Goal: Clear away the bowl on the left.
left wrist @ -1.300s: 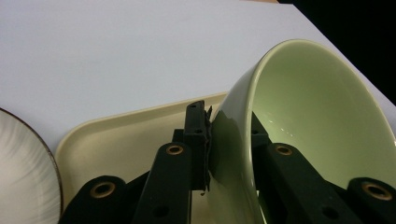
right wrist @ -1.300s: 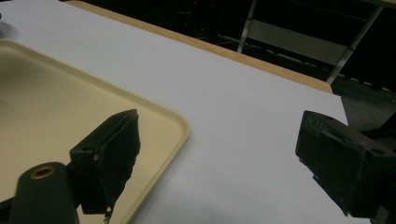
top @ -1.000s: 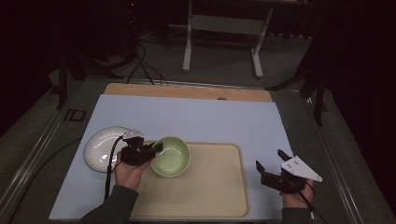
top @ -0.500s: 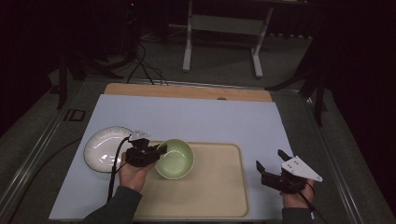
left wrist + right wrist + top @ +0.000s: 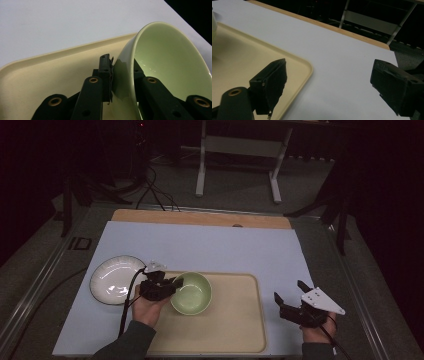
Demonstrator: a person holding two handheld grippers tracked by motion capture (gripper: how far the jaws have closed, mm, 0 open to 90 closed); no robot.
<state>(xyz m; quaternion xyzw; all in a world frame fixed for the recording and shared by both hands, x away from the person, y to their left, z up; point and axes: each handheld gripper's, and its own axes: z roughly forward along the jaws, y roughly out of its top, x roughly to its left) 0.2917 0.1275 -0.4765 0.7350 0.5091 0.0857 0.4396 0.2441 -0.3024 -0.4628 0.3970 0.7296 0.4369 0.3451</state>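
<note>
A pale green bowl (image 5: 192, 293) sits over the left part of a cream tray (image 5: 235, 325). My left gripper (image 5: 175, 283) is shut on the bowl's left rim. In the left gripper view one jaw lies outside the bowl (image 5: 170, 62) wall and the other inside it, with my left gripper (image 5: 121, 63) pinching the wall above the tray (image 5: 50, 72). My right gripper (image 5: 289, 291) is held open just off the tray's right edge, with nothing between its jaws. In the right gripper view my right gripper (image 5: 329, 75) spans the tray (image 5: 237, 57) corner and the white table.
A white plate (image 5: 114, 279) with a dark rim lies on the table left of the tray, beside my left hand. The white tabletop (image 5: 210, 245) stretches beyond the tray to a wooden strip (image 5: 200, 217) at the far edge. Dark floor, cables and a metal stand lie behind.
My left gripper and the green bowl have shifted slightly to the right and toward the person over the tray. The right gripper has not moved.
</note>
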